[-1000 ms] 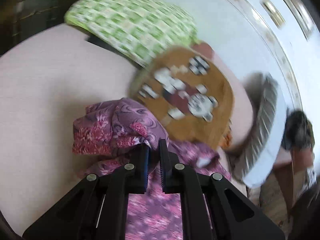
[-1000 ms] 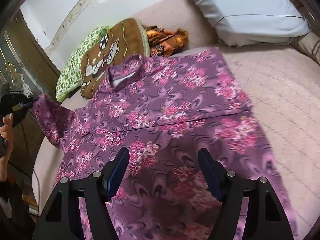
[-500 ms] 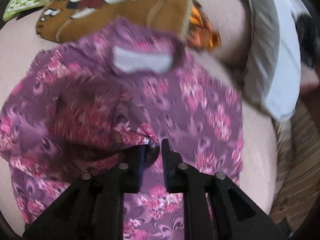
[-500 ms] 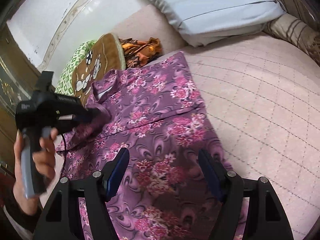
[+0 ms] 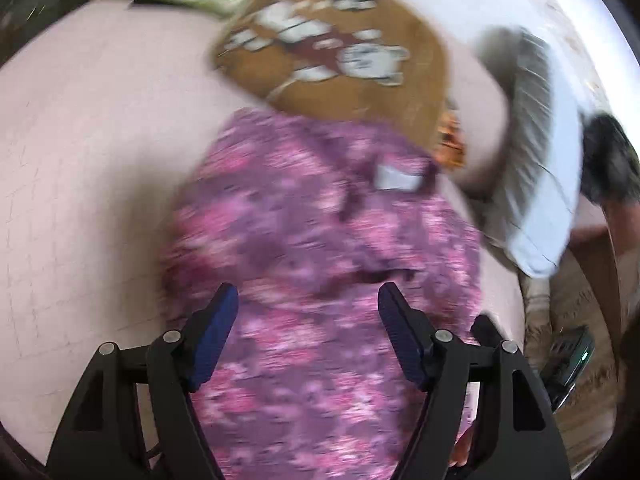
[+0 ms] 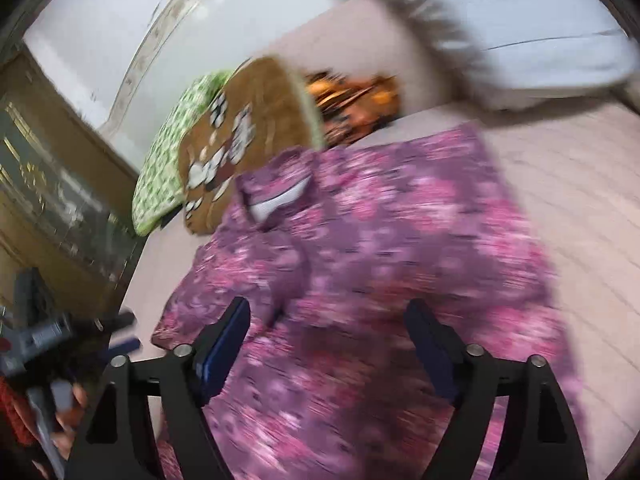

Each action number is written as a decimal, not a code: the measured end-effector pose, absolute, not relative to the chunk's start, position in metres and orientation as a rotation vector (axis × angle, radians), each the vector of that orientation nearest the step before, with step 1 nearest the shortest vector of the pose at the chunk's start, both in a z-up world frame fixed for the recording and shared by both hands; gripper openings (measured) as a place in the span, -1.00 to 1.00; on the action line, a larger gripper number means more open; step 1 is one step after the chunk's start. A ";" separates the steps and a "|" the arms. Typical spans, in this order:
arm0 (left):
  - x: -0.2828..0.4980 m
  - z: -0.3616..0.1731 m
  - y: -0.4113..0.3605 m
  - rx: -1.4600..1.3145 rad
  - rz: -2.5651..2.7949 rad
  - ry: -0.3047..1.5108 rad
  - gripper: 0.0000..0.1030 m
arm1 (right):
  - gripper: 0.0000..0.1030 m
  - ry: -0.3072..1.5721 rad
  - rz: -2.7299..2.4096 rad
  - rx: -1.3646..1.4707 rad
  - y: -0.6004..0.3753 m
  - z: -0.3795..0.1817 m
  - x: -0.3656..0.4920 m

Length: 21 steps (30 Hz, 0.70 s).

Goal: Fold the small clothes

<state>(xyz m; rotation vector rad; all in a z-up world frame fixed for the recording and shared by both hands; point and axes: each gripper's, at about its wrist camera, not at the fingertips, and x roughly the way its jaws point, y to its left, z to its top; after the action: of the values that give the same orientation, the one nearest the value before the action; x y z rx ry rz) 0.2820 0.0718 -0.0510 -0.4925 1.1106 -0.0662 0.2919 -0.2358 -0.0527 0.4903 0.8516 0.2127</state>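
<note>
Both claws, left claw [image 5: 306, 332] and right claw [image 6: 328, 344], gape above the purple floral garment [image 6: 400, 264].

The left hand-held gripper [image 5: 308, 300] has its jaws spread wide, the blue-padded fingers [image 5: 214, 334] well apart with nothing between them. The right hand-held gripper [image 6: 326, 318] stands the same way — jaws wide, blue pads facing each other across an empty gap. In the right wrist view the left hand-held gripper also shows at the lower left edge, blurred, with the person's hand [image 6: 66, 408] wrapped around its handle — finger detail too smeared to tell.
</note>
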 end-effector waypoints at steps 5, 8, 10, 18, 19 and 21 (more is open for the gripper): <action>0.275 -0.081 0.095 -0.627 -0.052 1.160 0.40 | 0.59 0.905 0.210 0.229 -0.166 -0.051 0.335; 0.274 -0.085 0.100 -0.654 -0.048 1.155 0.40 | 0.64 0.844 0.163 -0.075 -0.119 -0.045 0.343; 0.274 -0.089 0.102 -0.685 -0.047 1.159 0.40 | 0.62 0.864 0.118 -0.250 -0.098 -0.054 0.352; 0.278 -0.089 0.102 -0.693 -0.071 1.150 0.40 | -0.86 0.932 0.029 0.113 -0.205 -0.062 0.352; 0.279 -0.090 0.102 -0.705 -0.070 1.147 0.40 | -0.85 0.935 -0.024 0.185 -0.232 -0.064 0.345; 0.281 -0.093 0.102 -0.728 -0.074 1.146 0.40 | -0.74 0.937 -0.066 0.361 -0.275 -0.069 0.330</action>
<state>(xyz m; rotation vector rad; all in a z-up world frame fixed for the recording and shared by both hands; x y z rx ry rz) 0.2808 0.1019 -0.0927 -0.7278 1.1457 -0.0744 0.3301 -0.2748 -0.0688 0.3609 0.9372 -0.0656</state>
